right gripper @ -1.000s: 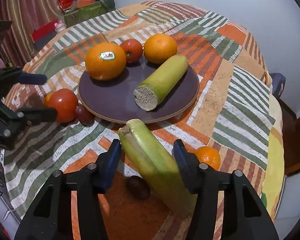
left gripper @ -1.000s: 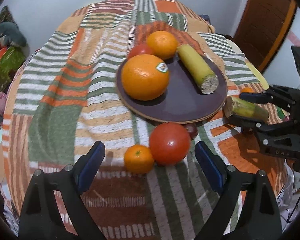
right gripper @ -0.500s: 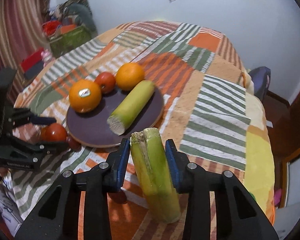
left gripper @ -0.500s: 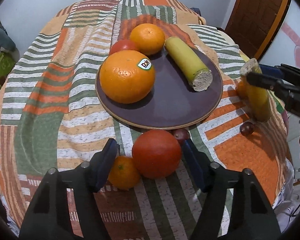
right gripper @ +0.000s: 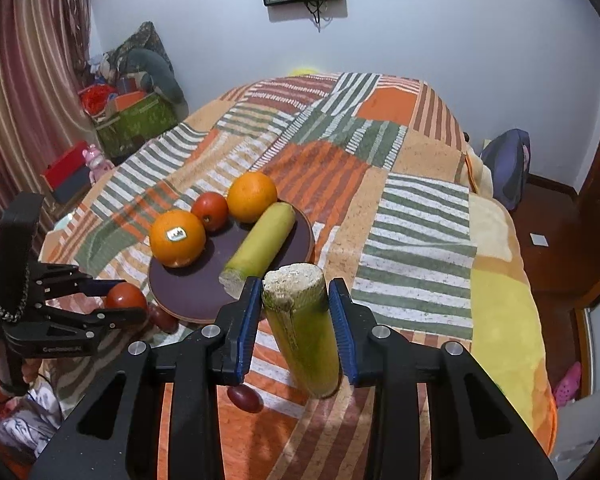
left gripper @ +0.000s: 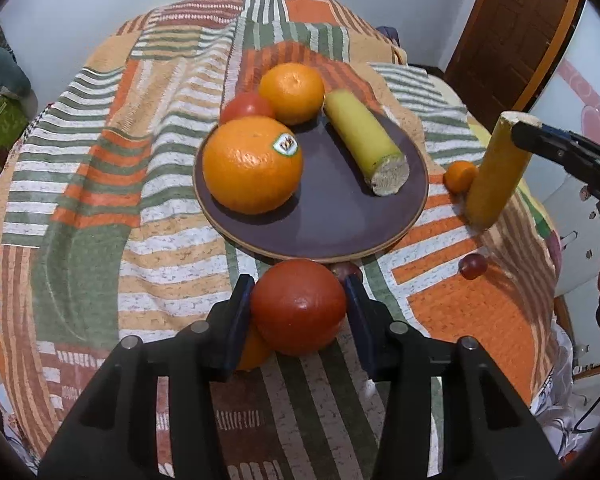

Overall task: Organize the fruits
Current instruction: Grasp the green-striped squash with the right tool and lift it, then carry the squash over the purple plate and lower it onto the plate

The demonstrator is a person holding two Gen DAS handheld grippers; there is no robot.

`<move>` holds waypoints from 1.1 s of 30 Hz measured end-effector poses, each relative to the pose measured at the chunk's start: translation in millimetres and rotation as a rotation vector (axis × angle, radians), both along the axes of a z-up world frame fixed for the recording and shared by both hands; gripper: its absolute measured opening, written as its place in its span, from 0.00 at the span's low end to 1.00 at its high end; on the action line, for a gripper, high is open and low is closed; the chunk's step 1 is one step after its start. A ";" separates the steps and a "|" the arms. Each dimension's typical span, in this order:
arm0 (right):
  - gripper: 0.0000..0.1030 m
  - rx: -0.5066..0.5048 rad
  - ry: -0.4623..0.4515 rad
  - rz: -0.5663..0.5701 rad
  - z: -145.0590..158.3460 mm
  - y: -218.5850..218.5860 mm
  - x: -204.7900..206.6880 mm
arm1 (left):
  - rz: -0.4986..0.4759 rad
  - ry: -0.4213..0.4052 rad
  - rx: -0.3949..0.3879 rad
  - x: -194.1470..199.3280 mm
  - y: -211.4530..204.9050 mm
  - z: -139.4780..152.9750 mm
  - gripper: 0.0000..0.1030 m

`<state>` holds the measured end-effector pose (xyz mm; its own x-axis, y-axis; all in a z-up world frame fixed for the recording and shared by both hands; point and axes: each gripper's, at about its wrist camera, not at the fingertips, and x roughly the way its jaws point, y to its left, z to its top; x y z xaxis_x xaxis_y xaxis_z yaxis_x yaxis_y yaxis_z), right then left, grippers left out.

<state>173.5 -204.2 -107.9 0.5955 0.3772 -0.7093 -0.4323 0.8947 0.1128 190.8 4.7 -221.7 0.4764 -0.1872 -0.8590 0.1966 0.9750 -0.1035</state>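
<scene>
Left gripper jaws just closing onto round red tomato on tabletop, just in front of dark round plate — soft, bruisable; grip at widest girth. Right gripper jaws clamped on stiff green-yellow cut stalk, raised beside plate — firm hold tolerated.

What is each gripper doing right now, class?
Left gripper: jaws just closing, shut on the red tomato.
Right gripper: shut on the cut cane stalk, held upright.
</scene>
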 end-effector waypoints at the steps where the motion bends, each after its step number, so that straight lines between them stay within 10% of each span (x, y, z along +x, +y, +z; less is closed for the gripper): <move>1: 0.31 0.002 -0.004 -0.001 1.3 -0.2 0.1 | 0.004 -0.010 -0.003 -0.4 1.2 3.7 0.44; 33: 0.31 0.126 0.006 0.173 15.3 83.5 24.3 | 0.031 -0.032 -0.024 41.5 -1.9 4.3 0.44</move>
<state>197.8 -120.8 -92.6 0.5103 0.5593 -0.6533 -0.5776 0.7857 0.2215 232.3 2.8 -217.4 0.5093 -0.1923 -0.8388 0.1698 0.9780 -0.1211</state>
